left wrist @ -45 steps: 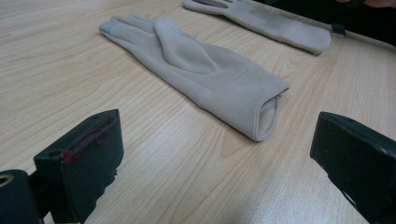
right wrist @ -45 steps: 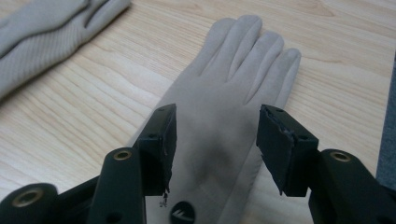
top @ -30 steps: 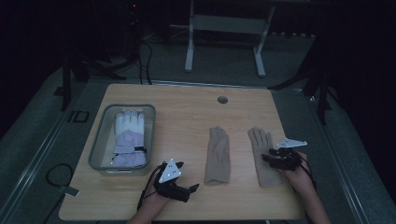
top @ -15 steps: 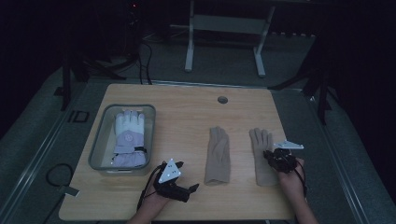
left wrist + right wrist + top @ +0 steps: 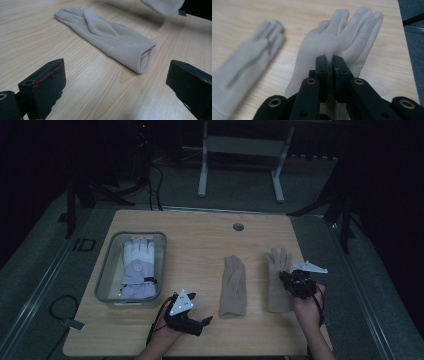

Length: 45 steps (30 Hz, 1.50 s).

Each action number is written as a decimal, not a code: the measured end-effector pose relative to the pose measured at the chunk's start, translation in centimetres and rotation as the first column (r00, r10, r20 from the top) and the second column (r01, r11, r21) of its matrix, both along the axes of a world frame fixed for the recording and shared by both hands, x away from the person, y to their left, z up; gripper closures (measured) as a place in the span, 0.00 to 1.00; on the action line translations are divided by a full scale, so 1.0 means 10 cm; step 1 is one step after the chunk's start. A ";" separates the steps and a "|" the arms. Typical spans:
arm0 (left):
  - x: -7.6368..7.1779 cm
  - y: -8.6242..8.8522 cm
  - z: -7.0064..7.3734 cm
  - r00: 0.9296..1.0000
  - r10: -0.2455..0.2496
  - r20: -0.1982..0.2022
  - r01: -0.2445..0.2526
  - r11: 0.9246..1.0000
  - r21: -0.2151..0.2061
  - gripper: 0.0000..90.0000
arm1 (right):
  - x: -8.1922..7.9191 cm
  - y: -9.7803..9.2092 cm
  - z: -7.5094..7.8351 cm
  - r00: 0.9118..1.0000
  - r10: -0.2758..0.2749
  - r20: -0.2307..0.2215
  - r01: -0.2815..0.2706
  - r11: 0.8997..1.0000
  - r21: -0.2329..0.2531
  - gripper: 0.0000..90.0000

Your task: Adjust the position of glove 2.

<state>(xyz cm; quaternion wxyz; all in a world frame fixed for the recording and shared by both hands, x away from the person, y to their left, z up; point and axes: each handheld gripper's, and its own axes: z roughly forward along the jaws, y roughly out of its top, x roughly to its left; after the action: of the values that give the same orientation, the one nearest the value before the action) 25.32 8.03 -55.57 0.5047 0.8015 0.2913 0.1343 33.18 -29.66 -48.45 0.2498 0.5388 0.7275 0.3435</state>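
White padded glove (image 5: pixel 136 266) lies inside a clear bin (image 5: pixel 106 275).

We see that our left gripper (image 5: pixel 192 320) is black, topped with a grey three-cornered plate carrying pale dots, and red marks streak one jaw's inner edge. Our right gripper (image 5: pixel 331 61) has black linkage arms fastened by brass-ringed rivets, and a thin black cable trails from each tool.

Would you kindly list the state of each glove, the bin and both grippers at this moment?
Left gripper: open, low over the table's near edge, holding nothing.
Right gripper: shut, pinching the right beige glove.
Left beige glove: flat on the table, fingers together, free.
White and lilac glove: lying in the bin.
Clear bin: uncovered, upright on the table.
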 end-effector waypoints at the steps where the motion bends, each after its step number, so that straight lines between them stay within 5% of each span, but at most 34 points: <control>1: 0.00 0.00 0.00 1.000 -0.001 0.001 0.001 1.000 0.000 0.03 | 0.00 0.03 0.03 1.000 0.003 0.003 -0.003 1.000 0.006 0.94; 12: 0.00 0.02 0.02 1.000 0.000 0.013 0.000 1.000 -0.002 0.03 | 0.01 0.53 0.24 0.997 0.059 0.053 -0.063 0.996 0.063 0.93; 24: -0.02 0.02 0.04 1.000 -0.007 0.023 0.007 1.000 -0.002 0.03 | 0.05 1.07 0.16 0.995 0.093 0.028 -0.096 0.983 0.154 0.93; 32: -0.02 0.02 0.04 1.000 -0.010 0.025 0.010 1.000 -0.008 0.03 | 0.02 1.26 -0.11 0.996 0.080 -0.026 -0.075 0.985 0.155 0.93; 45: -0.02 0.01 0.04 1.000 -0.021 0.022 0.021 1.000 -0.008 0.03 | 0.02 1.26 -0.48 0.994 0.059 -0.095 -0.044 0.988 0.148 0.90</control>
<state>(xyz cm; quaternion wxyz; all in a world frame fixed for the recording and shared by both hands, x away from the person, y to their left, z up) 25.14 8.09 -55.20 0.5126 0.8008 0.2780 0.1365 33.40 -17.03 -53.24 0.1644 0.5530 0.7257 0.3750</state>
